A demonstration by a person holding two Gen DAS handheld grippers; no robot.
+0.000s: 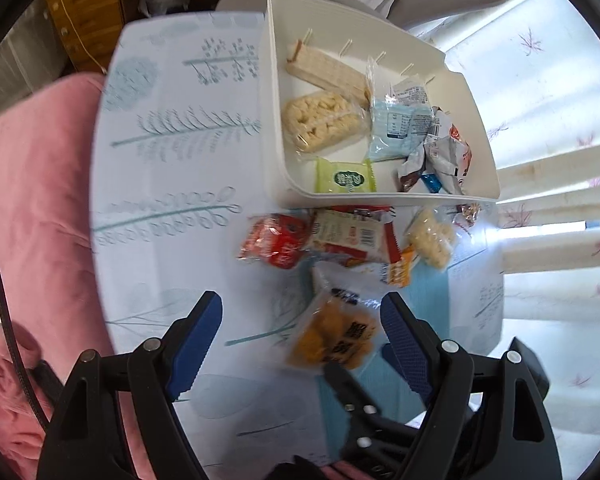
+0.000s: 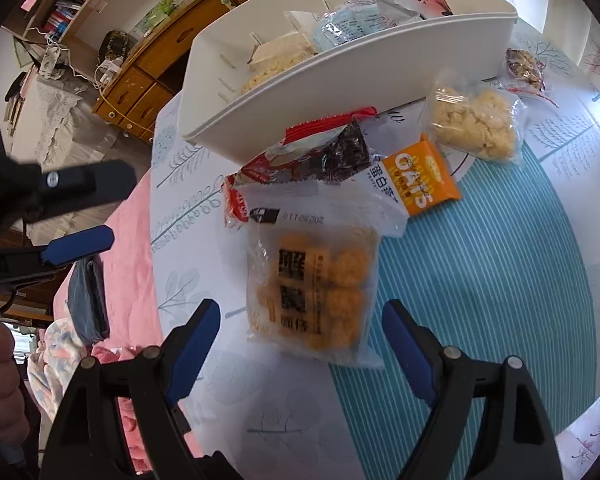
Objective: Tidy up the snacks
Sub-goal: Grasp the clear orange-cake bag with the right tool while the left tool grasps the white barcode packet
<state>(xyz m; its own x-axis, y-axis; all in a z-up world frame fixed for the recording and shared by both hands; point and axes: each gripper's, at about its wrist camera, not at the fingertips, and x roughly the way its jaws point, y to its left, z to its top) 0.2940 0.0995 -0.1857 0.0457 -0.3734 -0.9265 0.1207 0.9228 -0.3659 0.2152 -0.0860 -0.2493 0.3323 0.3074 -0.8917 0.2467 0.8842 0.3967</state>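
A white tray (image 1: pixel 476 104) holds several wrapped snacks, among them a wafer pack (image 1: pixel 324 70), a rice cracker pack (image 1: pixel 324 122) and a green packet (image 1: pixel 346 178). Loose snacks lie in front of it: a red packet (image 1: pixel 274 240), an orange Oats packet (image 2: pixel 420 184), a pale puffed pack (image 2: pixel 476 124) and a clear bag of orange puffs (image 2: pixel 318 288). My right gripper (image 2: pixel 300 332) is open, its fingers on either side of the orange puffs bag (image 1: pixel 332 336). My left gripper (image 1: pixel 302 332) is open and empty, above the same bag.
The round table (image 1: pixel 172 184) has a leaf-print cloth with a blue striped patch (image 2: pixel 480 280). A pink blanket (image 1: pixel 32 200) lies to the left. Wooden drawers (image 2: pixel 140 80) stand behind. A dark nut bar (image 2: pixel 522 66) lies beside the tray (image 2: pixel 340 84).
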